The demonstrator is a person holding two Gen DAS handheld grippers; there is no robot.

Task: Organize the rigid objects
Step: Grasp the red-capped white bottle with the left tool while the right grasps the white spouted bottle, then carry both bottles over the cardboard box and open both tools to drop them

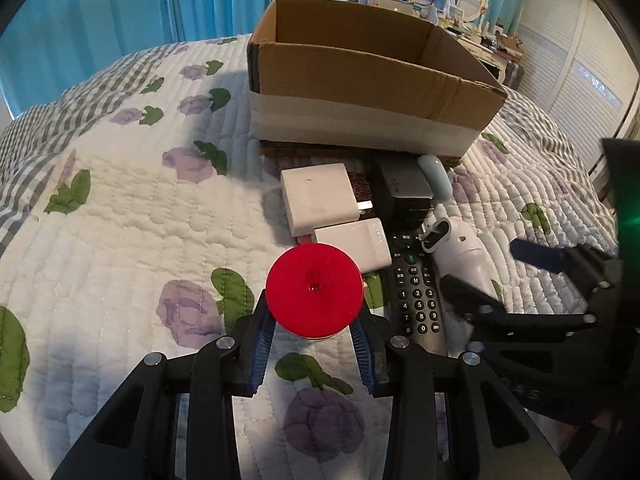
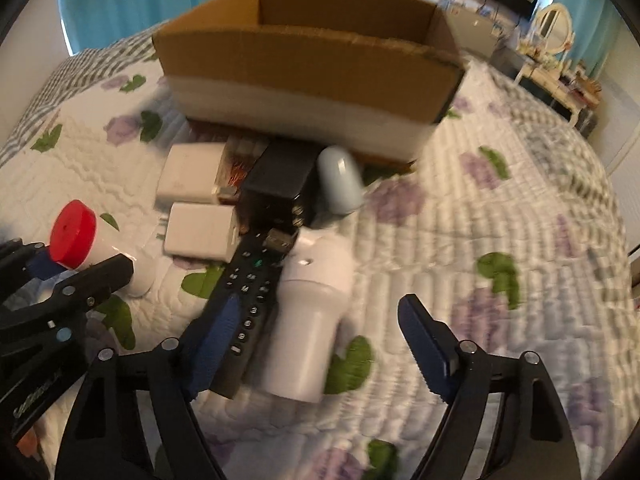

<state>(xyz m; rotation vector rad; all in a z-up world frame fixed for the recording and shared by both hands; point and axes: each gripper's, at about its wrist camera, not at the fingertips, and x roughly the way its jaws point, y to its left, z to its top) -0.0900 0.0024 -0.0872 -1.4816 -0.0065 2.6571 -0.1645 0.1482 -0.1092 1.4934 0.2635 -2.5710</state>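
Left gripper (image 1: 314,330) clamped on a red-capped bottle (image 1: 315,290) (body mostly hidden under the cap), just above the quilt (image 1: 120,240). Right gripper (image 2: 320,344) spread wide, straddling white cylinder (image 2: 308,320) and remote (image 2: 240,296); blurred. Cardboard box (image 1: 360,80) beyond, interior floor unseen.

The bed quilt (image 1: 120,208) is white with purple flowers, green leaves and grey checked bands. The jar's lid (image 1: 315,291) is bright red. The cardboard box (image 1: 360,92) is brown above a white band. The remote (image 1: 416,296) is black, with two white adapters (image 1: 316,198) beside it.
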